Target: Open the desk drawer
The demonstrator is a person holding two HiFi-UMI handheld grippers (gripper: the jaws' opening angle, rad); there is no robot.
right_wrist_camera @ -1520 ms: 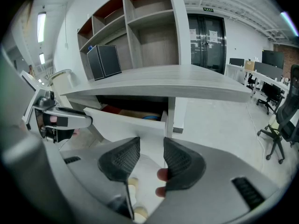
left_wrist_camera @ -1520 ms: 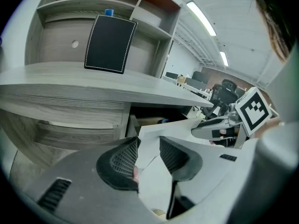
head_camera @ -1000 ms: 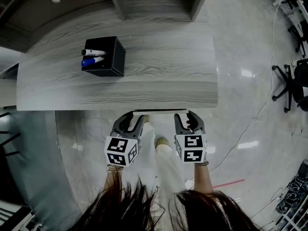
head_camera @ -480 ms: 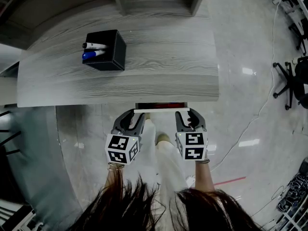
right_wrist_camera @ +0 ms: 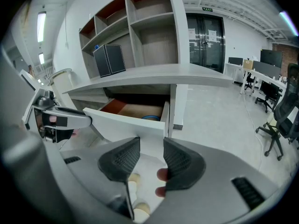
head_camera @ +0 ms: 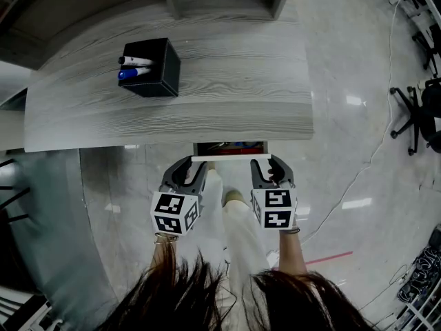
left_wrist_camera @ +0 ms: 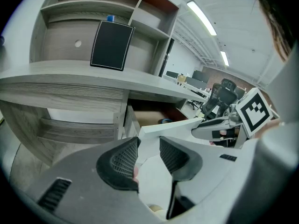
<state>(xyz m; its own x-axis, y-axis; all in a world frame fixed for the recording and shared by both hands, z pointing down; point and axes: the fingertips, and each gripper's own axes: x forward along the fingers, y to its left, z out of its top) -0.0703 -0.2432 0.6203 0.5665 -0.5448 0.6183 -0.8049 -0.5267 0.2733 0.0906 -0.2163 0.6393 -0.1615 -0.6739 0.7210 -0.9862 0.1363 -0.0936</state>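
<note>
Head view showed you the drawer front [head_camera: 229, 158] a little way out from under the near edge of the desk [head_camera: 227, 109], right of that edge's middle, with a strip of the drawer's inside [head_camera: 229, 145] uncovered. Your left gripper [head_camera: 193, 167] had its jaws drawn narrow on the front's left end. Your right gripper [head_camera: 266, 165] gripped the right end the same way. Each gripper view put a corner of that white panel between the pads.

Both holds sat at the very ends of a thin panel, so I judged a pad could slide off if you pulled at an angle. If one hand led the other, the drawer would likely skew and bind on its runners. Your legs [head_camera: 234, 219] stood just behind the front, so a longer pull could run it into them. A sharp tug might also shift the blue object [right_wrist_camera: 150, 117] lying inside.

On the desk, a black box [head_camera: 155, 81] holding markers [head_camera: 134, 73] stood near the far left corner. Grey shelving [right_wrist_camera: 140, 31] rose along the far edge. Around you was a pale glossy floor [head_camera: 344, 61], with an office chair [head_camera: 417, 116] and a loose cable [head_camera: 377, 150] off to the right.
</note>
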